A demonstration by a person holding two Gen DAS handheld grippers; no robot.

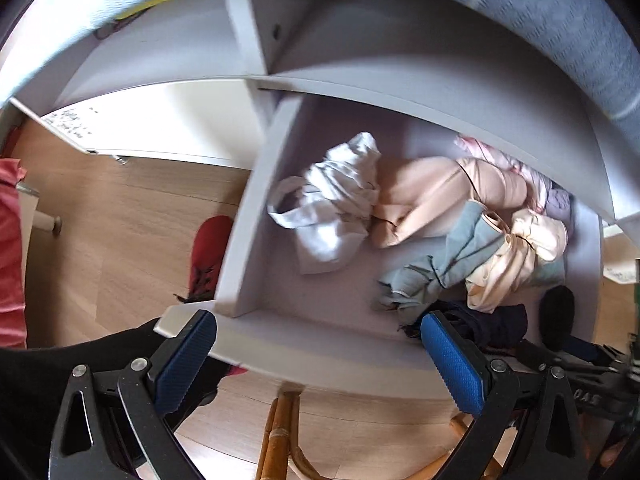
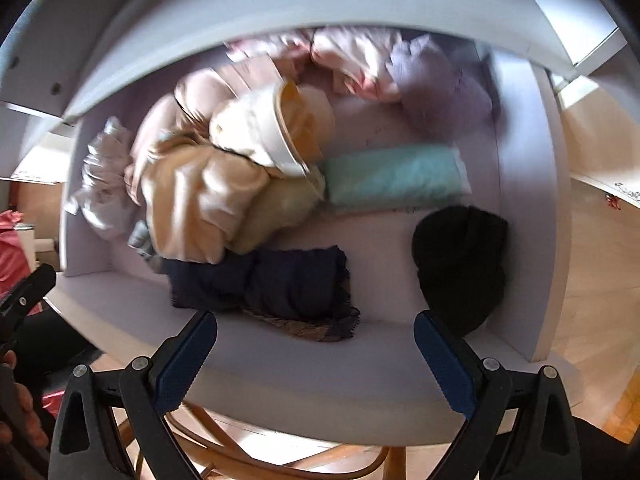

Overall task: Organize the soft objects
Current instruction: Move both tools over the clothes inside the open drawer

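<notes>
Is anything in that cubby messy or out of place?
Yes. The mint green cloth lies neatly folded, but beside it the cream and peach garments sit in a crumpled heap, and a white cloth lies bunched at the left side. The dark fringed cloth is only loosely rolled. Both grippers are open and empty.

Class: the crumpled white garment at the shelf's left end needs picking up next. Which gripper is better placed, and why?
Probably the left gripper: it is open, with the white garment ahead of it. The right gripper faces the dark folded cloth.
</notes>
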